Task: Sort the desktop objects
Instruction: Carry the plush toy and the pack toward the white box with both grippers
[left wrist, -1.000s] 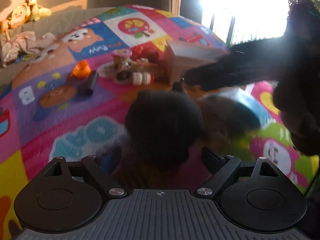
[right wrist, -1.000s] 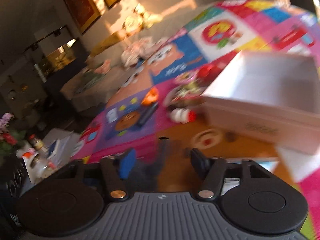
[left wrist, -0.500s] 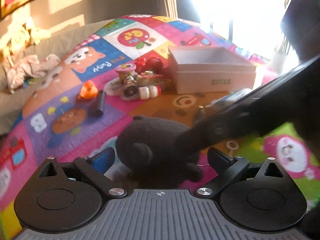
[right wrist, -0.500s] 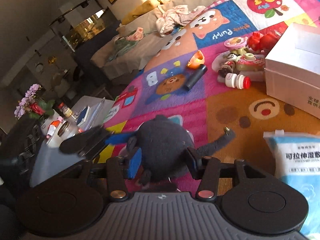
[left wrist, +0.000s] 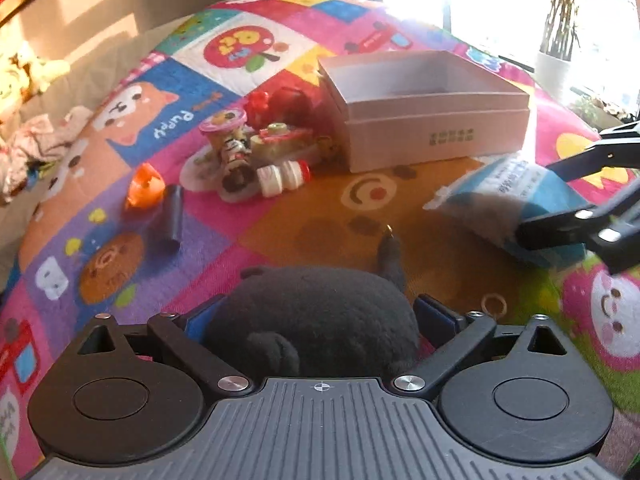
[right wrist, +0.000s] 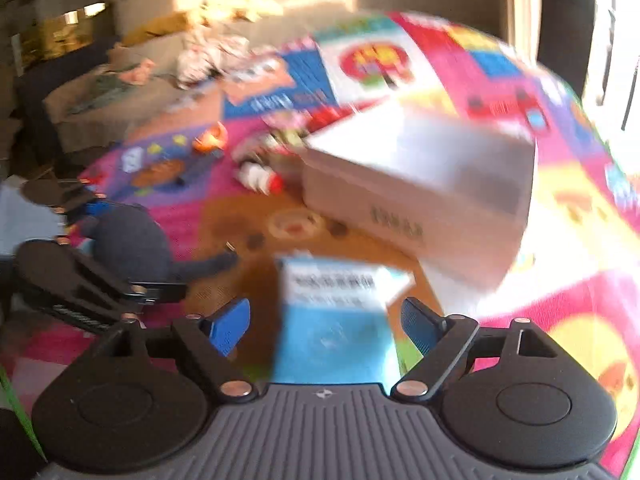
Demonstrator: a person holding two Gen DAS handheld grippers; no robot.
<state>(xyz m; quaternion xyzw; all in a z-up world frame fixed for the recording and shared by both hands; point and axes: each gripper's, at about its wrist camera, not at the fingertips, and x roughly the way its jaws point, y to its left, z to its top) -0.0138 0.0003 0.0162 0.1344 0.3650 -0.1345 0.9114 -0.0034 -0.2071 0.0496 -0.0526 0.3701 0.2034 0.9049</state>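
My left gripper clenched on one black plush; right gripper released, straddling one blue packet. One white box on colourful play mat; sunlit window behind.

Right gripper has left the black plush toy and swung right, jaws now spread either side of the blue-and-white packet. Left gripper now straddles the plush alone; right-wrist view is motion-blurred.
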